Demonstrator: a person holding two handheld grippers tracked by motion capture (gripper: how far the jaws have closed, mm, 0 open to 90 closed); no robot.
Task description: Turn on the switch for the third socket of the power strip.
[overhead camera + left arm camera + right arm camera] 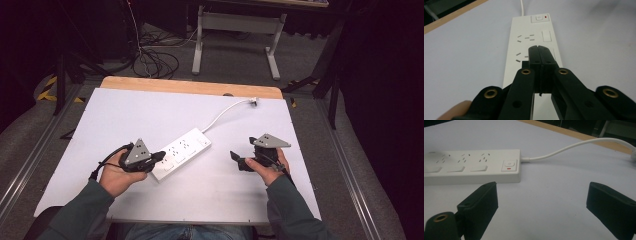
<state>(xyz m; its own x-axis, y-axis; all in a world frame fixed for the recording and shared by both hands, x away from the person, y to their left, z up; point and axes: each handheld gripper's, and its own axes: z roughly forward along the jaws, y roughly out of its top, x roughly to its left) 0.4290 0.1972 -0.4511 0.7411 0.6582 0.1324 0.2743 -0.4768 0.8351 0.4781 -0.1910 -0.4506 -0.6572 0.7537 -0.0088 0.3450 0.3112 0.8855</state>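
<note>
White power strip [181, 153] laid diagonally mid-table [100, 130], cord [225, 112] run toward far wooden edge. Left gripper [159, 156] held over strip's near end, jaws pressed fully together, nothing pinched between; tips seen above socket slots in left gripper view. Right gripper [241, 152] parked right of strip, well apart, jaws spread wide, nothing between. Switch [509, 165] with red mark sat at cord end. No brand or readable writing made out, only power symbol on switch.

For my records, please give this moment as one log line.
left gripper: shut, over white plastic power strip | right gripper: open, empty, beside strip
</note>
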